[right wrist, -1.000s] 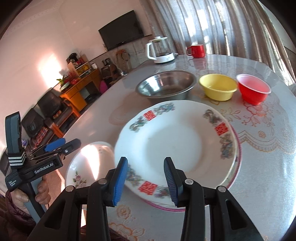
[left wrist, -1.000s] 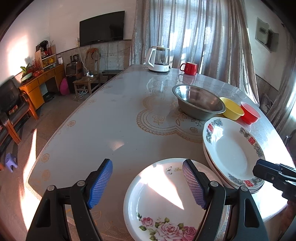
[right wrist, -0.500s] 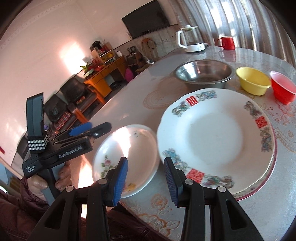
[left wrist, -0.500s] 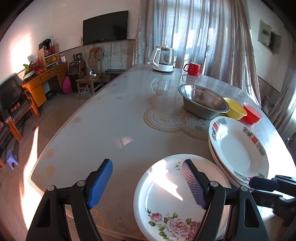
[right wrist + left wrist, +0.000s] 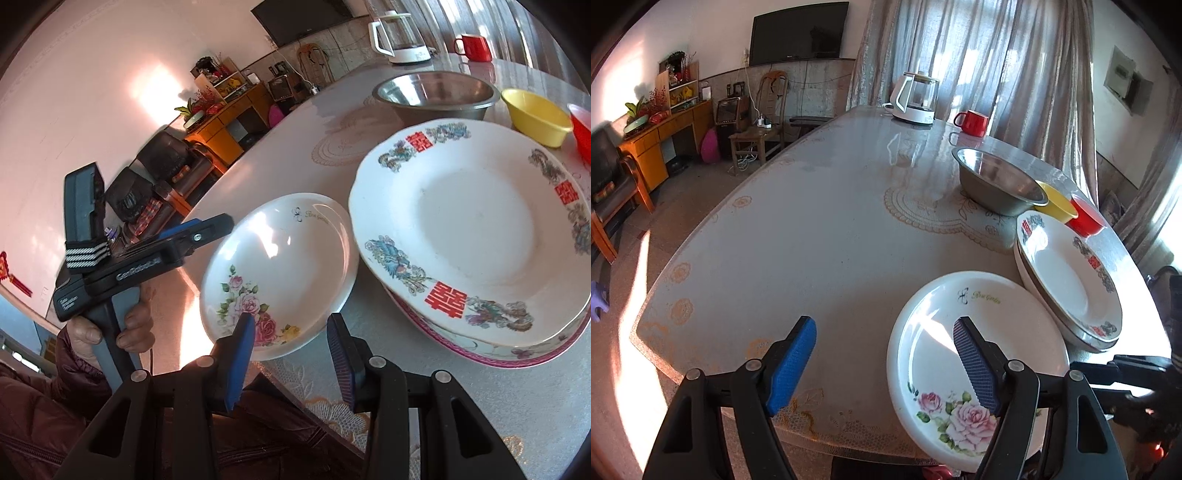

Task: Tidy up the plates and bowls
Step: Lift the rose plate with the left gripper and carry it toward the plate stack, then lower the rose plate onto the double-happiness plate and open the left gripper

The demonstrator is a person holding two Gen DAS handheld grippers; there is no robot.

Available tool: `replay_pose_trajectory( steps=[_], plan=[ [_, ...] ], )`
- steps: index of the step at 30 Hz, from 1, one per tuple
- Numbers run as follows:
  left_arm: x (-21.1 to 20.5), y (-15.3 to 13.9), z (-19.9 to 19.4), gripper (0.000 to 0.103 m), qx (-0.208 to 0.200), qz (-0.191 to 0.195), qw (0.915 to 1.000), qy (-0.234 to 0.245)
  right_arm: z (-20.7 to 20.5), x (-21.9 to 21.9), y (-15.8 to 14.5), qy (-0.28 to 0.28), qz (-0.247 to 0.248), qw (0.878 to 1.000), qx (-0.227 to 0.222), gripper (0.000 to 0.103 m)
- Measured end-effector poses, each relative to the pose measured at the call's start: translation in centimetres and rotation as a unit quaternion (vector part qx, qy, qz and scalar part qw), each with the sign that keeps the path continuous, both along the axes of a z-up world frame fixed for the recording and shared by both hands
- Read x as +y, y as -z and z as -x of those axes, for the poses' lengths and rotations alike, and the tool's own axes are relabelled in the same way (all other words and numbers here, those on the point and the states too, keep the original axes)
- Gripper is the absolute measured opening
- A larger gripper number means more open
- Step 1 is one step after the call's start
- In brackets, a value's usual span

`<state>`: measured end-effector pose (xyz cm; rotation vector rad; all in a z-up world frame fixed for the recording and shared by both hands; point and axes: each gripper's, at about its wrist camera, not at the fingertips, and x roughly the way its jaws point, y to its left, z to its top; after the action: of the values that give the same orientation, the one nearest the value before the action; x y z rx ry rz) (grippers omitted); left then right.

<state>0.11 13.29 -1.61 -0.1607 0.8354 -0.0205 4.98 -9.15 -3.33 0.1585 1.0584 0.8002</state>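
Note:
A white rose plate [image 5: 964, 354] [image 5: 280, 273] lies at the table's near edge, overhanging it a little. A stack of large plates with red characters [image 5: 1067, 280] [image 5: 476, 236] sits just right of it. Behind them stand a steel bowl [image 5: 997, 181] [image 5: 436, 92], a yellow bowl [image 5: 1056, 206] [image 5: 535, 114] and a red bowl [image 5: 1086, 218] [image 5: 581, 129]. My left gripper [image 5: 884, 363] is open, its right finger over the rose plate; it also shows in the right wrist view [image 5: 199, 230]. My right gripper [image 5: 291, 358] is open and empty, just in front of the rose plate's near rim.
A white kettle [image 5: 916, 99] and a red mug [image 5: 971, 122] stand at the table's far end. The table [image 5: 812, 236] has a glossy lace-patterned cover. Chairs, an orange cabinet and a wall TV are off to the left.
Both grippers have pulled back toward the table's near edge. The right gripper has swung left from the big plate stack to the rose plate. Both stay open.

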Motion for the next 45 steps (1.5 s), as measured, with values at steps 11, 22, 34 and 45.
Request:
replay_pose_trajectory(
  steps=[11, 22, 34, 45],
  plan=[
    [-0.8, 2.5, -0.2, 0.043, 0.032, -0.007, 0.9988, 0.036, -1.2, 1.7, 1.6, -0.003, 0.016, 1.0, 0.0, 0.043],
    [0.7, 2.3, -0.1, 0.035, 0.016, 0.054, 0.9975, 0.044, -1.4, 3.8, 1.1, 0.001, 0.042, 0.999, -0.027, 0.042],
    [1.8, -0.2, 0.9, 0.035, -0.033, 0.066, 0.9961, 0.048, -1.2, 4.5, 0.2, -0.004, 0.027, 0.999, -0.045, 0.04],
    [-1.0, -3.9, 0.1, 0.035, -0.079, 0.051, 0.9916, 0.088, -1.2, 1.2, -1.9, 0.034, -0.001, 0.997, -0.071, 0.04]
  ],
)
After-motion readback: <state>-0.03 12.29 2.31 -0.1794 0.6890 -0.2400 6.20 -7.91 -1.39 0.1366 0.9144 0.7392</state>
